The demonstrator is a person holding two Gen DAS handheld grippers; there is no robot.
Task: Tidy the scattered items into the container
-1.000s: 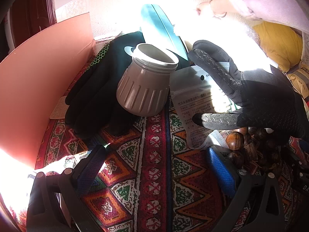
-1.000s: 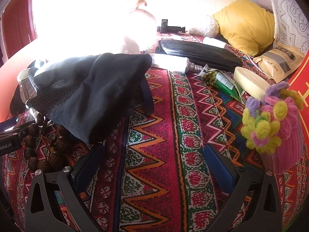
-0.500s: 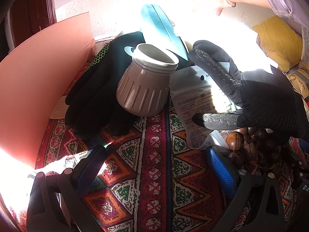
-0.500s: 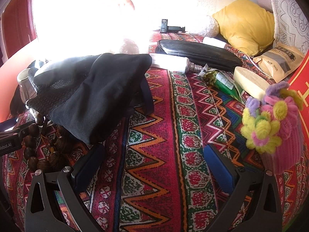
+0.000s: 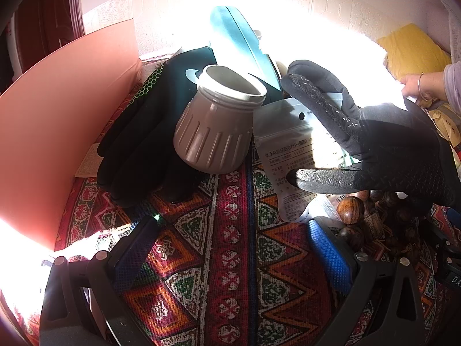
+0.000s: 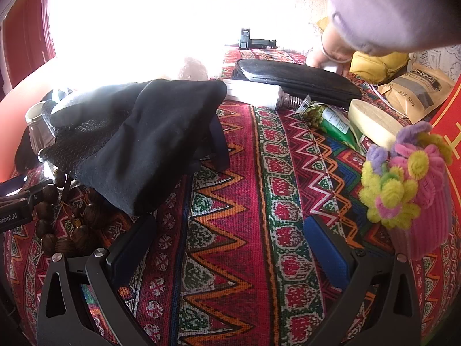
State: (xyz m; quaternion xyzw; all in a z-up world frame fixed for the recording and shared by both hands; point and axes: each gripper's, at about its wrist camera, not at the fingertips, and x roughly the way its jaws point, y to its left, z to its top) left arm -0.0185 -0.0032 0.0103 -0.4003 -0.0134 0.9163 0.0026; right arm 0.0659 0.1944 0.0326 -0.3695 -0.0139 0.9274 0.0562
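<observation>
My left gripper is open and low over the patterned cloth, holding nothing. Just ahead of it a grey ribbed jar leans on a black glove. To the right, a second black glove lies over a silver pouch and wooden beads. My right gripper is also open and empty above bare cloth. The black glove and beads lie to its left. A pink knitted piece with fuzzy flowers stands to its right.
A pink board walls the left side. Farther off lie a white tube, a black pouch, a green tube, a round wooden block and a brown bag. A person's lilac sleeve reaches in at the far right.
The person's arm has swung from the far left to the far right, its hand now near the black pouch. Neither gripper has moved, and the items lie as before.
</observation>
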